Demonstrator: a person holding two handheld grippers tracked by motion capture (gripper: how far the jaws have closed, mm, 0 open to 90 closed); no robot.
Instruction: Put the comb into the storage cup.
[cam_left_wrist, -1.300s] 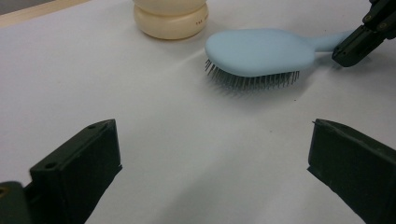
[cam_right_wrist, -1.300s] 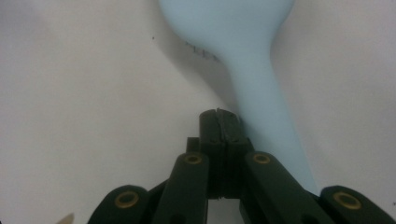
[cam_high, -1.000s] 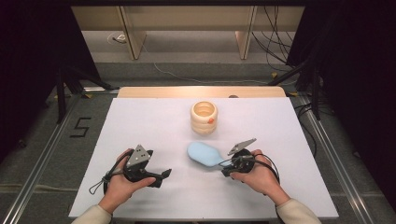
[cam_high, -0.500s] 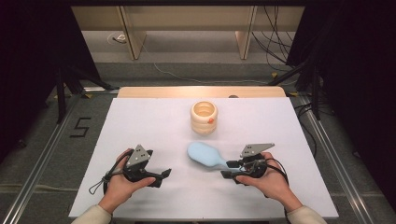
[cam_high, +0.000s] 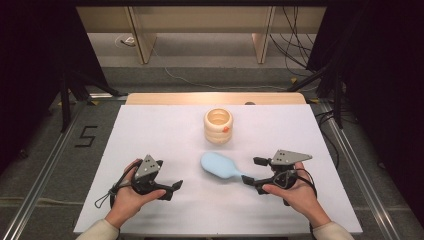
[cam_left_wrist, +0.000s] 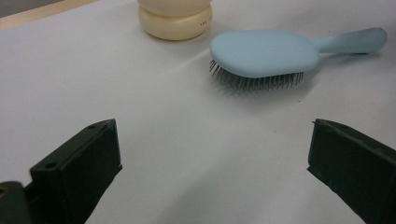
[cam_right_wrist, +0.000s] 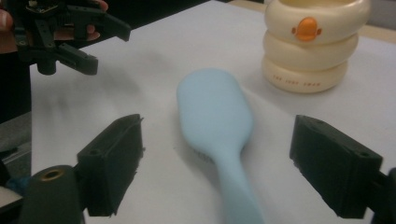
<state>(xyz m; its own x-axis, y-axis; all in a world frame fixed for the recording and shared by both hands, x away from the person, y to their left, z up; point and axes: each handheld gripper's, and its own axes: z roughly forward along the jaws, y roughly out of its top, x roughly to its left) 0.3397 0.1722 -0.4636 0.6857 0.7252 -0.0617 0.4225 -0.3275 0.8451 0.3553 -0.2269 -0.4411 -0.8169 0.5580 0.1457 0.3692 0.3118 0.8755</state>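
Observation:
A light blue hairbrush (cam_high: 216, 165) lies bristles down on the white table top (cam_high: 165, 135), its handle pointing toward my right gripper (cam_high: 251, 170). That gripper is open; its jaws have just been opening. In the right gripper view the brush (cam_right_wrist: 215, 112) runs up between the two spread jaws, and the pads stand clear of its handle. My left gripper (cam_high: 171, 190) rests open at the front left with nothing between its jaws. In the left gripper view the brush (cam_left_wrist: 264, 51) lies well ahead. A cream ringed cup (cam_high: 218, 126) with an orange duck bill stands behind the brush.
The cream cup (cam_right_wrist: 310, 42) is upright just beyond the brush head. The left gripper (cam_right_wrist: 109, 49) appears far off at the upper left of the right gripper view. A wooden strip (cam_high: 215, 98) borders the table's far edge, with cables on the floor beyond.
The right gripper has let go of the brush handle: its jaws spread wide and the hand drew back to the right. The brush stayed lying where it was. The left hand kept still.

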